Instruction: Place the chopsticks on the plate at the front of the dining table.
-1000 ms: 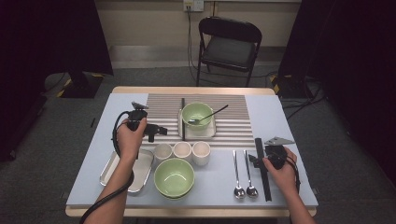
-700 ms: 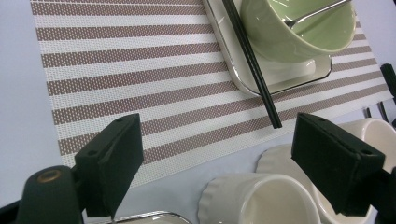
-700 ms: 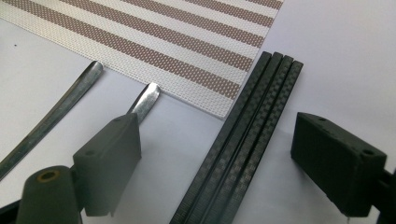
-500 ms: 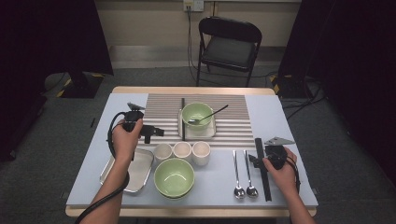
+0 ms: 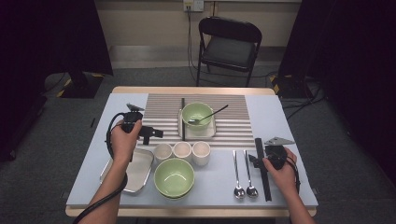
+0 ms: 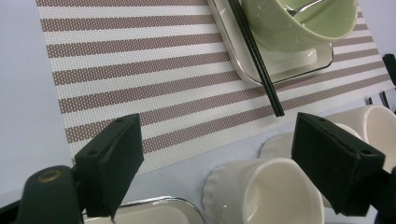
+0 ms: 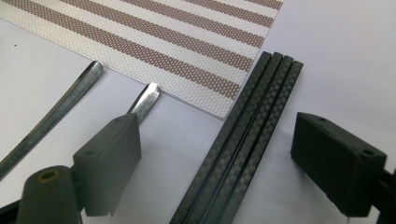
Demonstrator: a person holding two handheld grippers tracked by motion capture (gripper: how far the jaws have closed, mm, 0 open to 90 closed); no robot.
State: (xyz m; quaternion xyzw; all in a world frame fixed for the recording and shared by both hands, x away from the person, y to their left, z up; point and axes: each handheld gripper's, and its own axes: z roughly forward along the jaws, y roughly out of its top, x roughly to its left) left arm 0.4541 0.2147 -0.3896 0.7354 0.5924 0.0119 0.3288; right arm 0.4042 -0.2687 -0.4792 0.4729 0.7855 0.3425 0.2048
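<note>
At the left of the surface (image 5: 93, 154), the left gripper (image 5: 156, 133) has drifted nearer over the last second — from the mat's (image 5: 161, 109) left edge toward the row of three cups (image 5: 182, 150), just beyond the tray (image 5: 135, 175). Its jaws stand wide apart, holding nothing, with the leftmost cup (image 6: 261, 193) between them in the left gripper view. A grasp of that cup looks next. The right gripper (image 5: 252, 158) is unmoved at the near right — jaws wide, empty, straddling the black chopsticks (image 7: 243, 140) beside the two spoons (image 5: 243, 170).
</note>
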